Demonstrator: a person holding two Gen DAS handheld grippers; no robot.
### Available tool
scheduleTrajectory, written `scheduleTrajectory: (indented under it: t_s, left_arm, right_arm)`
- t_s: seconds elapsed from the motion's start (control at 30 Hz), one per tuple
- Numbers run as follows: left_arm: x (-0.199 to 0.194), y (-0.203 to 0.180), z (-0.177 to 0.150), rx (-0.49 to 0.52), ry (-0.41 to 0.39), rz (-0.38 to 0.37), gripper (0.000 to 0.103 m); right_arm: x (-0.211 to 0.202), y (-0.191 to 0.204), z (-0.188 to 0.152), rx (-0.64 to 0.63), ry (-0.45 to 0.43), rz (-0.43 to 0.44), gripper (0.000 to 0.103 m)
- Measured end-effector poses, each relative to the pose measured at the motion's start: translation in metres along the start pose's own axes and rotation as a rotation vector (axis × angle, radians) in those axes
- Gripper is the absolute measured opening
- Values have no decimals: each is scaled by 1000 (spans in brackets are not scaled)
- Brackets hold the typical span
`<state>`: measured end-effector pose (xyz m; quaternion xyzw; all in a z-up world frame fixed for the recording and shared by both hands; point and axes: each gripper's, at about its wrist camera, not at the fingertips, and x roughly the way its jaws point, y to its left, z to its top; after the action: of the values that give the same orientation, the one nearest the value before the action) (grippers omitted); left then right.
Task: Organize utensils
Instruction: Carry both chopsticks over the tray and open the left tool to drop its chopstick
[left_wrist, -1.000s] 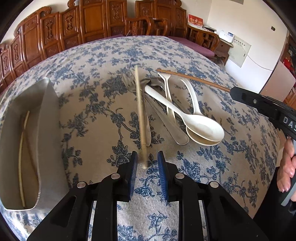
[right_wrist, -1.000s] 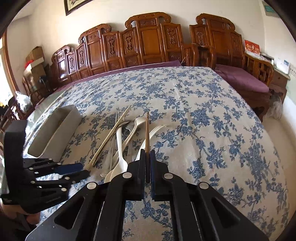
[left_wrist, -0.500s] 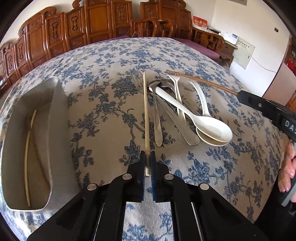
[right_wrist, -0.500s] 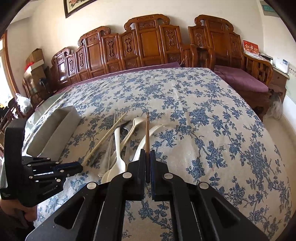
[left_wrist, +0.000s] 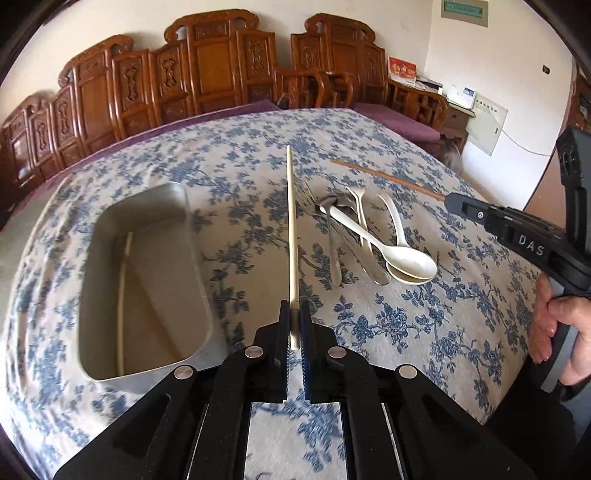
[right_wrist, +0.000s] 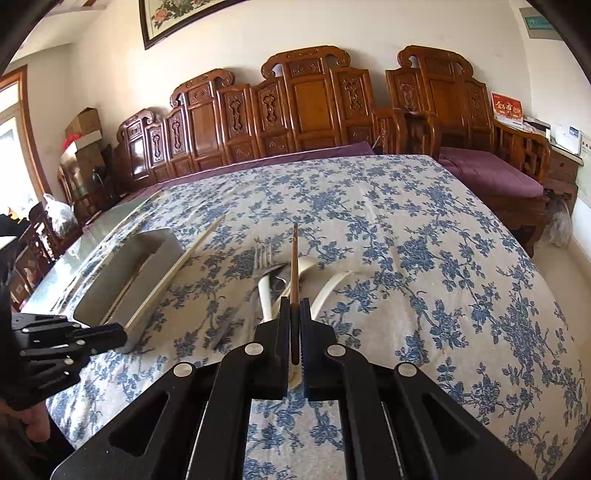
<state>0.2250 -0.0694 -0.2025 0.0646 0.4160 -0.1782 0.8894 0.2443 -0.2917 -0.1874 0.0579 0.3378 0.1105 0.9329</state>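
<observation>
The left gripper (left_wrist: 294, 325) has its fingers pinching a pale chopstick (left_wrist: 291, 236) that points up the frame's centre, right of the metal tray (left_wrist: 192, 236). The right gripper (right_wrist: 294, 314) pinches a brown chopstick (right_wrist: 294, 266) above the spoons and forks (left_wrist: 354, 236) on the desk (left_wrist: 461, 314).

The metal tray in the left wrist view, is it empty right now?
No, the metal tray already holds a pale chopstick lying lengthwise along its floor.
</observation>
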Motion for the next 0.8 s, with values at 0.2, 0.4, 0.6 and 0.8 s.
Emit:
scheduleTrajectory:
  t_s: [0.2,0.4,0.6,0.8]
  left_arm:
    - [-19,10,-2,-14,-15,23,4]
    - [-38,25,-2,-33,-34,48,4]
    - [-50,46,-5,-61,-35,89,4]
    - [-52,69,-8,-108,-19,120,4]
  right_arm:
    - [-1,11,-1,-20,-7,25,6]
    - [-2,19,-1,-42,-10,49,6]
    - [-4,26,-2,-59,-20,66,6]
    - [-7,36,-4,-97,-14,99,6]
